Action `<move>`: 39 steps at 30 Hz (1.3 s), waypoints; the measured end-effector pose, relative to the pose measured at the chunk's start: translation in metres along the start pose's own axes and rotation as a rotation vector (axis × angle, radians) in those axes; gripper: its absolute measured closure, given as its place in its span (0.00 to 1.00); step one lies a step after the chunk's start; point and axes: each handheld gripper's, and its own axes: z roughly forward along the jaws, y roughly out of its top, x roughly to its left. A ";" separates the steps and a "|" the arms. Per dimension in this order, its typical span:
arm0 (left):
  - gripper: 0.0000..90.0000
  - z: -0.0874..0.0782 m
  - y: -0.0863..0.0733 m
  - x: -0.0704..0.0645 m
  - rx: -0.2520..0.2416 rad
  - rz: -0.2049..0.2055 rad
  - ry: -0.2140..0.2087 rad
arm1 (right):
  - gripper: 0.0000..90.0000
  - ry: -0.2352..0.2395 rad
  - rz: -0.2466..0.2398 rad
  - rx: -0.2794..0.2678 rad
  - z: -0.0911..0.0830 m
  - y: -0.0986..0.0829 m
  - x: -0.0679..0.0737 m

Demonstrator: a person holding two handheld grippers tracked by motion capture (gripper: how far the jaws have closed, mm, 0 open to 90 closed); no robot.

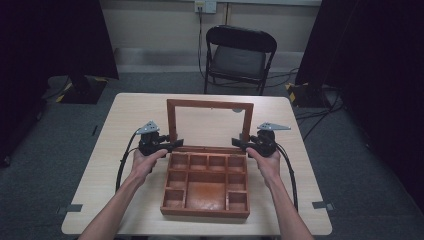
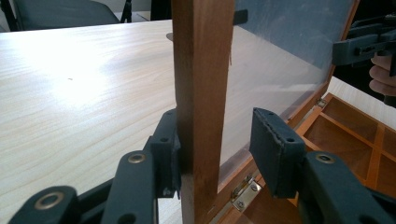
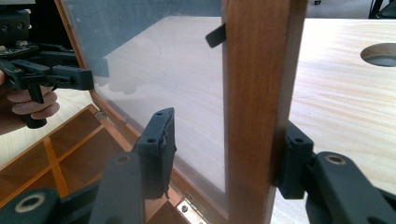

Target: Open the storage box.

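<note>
A wooden box with several empty compartments lies open on the table, its glass-paned lid standing upright at the back. My left gripper straddles the lid's left rail. It is open: the outer jaw touches the wood and the inner jaw stands clear in front of the glass. My right gripper straddles the right rail in the same way, open, with its outer jaw against the wood. In each gripper view the opposite gripper appears across the pane. Brass hinges join lid and box.
The light wooden table has bare room left, right and behind the box. A round hole sits in the tabletop beyond the lid. A black folding chair stands behind the table. Dark curtains and floor cables flank both sides.
</note>
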 end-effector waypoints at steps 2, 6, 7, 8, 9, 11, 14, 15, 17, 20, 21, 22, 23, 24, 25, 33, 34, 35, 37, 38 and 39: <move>0.62 0.001 0.000 0.000 -0.005 -0.006 0.004 | 0.55 -0.003 0.001 -0.002 0.001 0.000 0.000; 0.63 0.004 -0.002 0.004 -0.007 -0.039 0.000 | 0.55 -0.020 0.012 -0.010 0.004 -0.001 -0.003; 0.63 0.004 -0.002 0.005 -0.005 -0.041 0.000 | 0.55 -0.022 0.018 -0.012 0.005 -0.001 -0.004; 0.63 0.005 -0.001 0.005 -0.004 -0.044 0.000 | 0.55 -0.023 0.018 -0.013 0.006 -0.002 -0.004; 0.63 0.005 -0.001 0.006 -0.002 -0.050 -0.004 | 0.55 -0.023 0.019 -0.012 0.006 -0.002 -0.005; 0.63 0.005 -0.001 0.007 0.001 -0.047 -0.005 | 0.54 -0.022 0.026 -0.013 0.008 -0.002 -0.006; 0.62 0.005 -0.001 0.008 0.020 -0.048 -0.008 | 0.53 -0.015 0.035 -0.005 0.009 -0.002 -0.007; 0.62 0.005 -0.001 0.008 0.026 -0.050 -0.008 | 0.52 -0.020 0.034 0.000 0.010 -0.002 -0.008; 0.61 0.006 -0.001 0.009 0.028 -0.057 -0.004 | 0.52 -0.023 0.040 0.009 0.012 -0.004 -0.008; 0.59 0.008 -0.002 0.011 0.035 -0.072 -0.008 | 0.49 -0.023 0.055 0.014 0.014 -0.006 -0.010; 0.59 0.008 -0.003 0.012 0.040 -0.073 -0.009 | 0.49 -0.025 0.059 0.016 0.015 -0.006 -0.011; 0.59 0.008 -0.004 0.013 0.039 -0.081 -0.012 | 0.49 -0.026 0.061 0.017 0.016 -0.007 -0.011; 0.58 0.008 -0.004 0.013 0.040 -0.084 -0.012 | 0.49 -0.024 0.066 0.017 0.017 -0.007 -0.012; 0.58 0.008 -0.004 0.014 0.045 -0.084 -0.014 | 0.48 -0.026 0.068 0.018 0.017 -0.007 -0.012; 0.58 0.009 -0.005 0.015 0.043 -0.096 -0.016 | 0.48 -0.027 0.067 0.022 0.018 -0.008 -0.013; 0.54 0.011 -0.008 0.018 0.064 -0.122 -0.020 | 0.44 -0.030 0.087 0.049 0.023 -0.011 -0.015; 0.54 0.011 -0.008 0.018 0.064 -0.122 -0.020 | 0.44 -0.033 0.088 0.051 0.023 -0.011 -0.016; 0.54 0.011 -0.008 0.018 0.068 -0.125 -0.020 | 0.44 -0.033 0.088 0.051 0.023 -0.011 -0.016; 0.50 0.012 -0.010 0.019 0.079 -0.128 -0.010 | 0.41 -0.047 0.096 0.056 0.026 -0.013 -0.017; 0.50 0.012 -0.010 0.019 0.079 -0.128 -0.010 | 0.41 -0.047 0.096 0.056 0.026 -0.013 -0.017; 0.49 0.013 -0.011 0.021 0.084 -0.134 -0.005 | 0.39 -0.054 0.104 0.067 0.027 -0.014 -0.018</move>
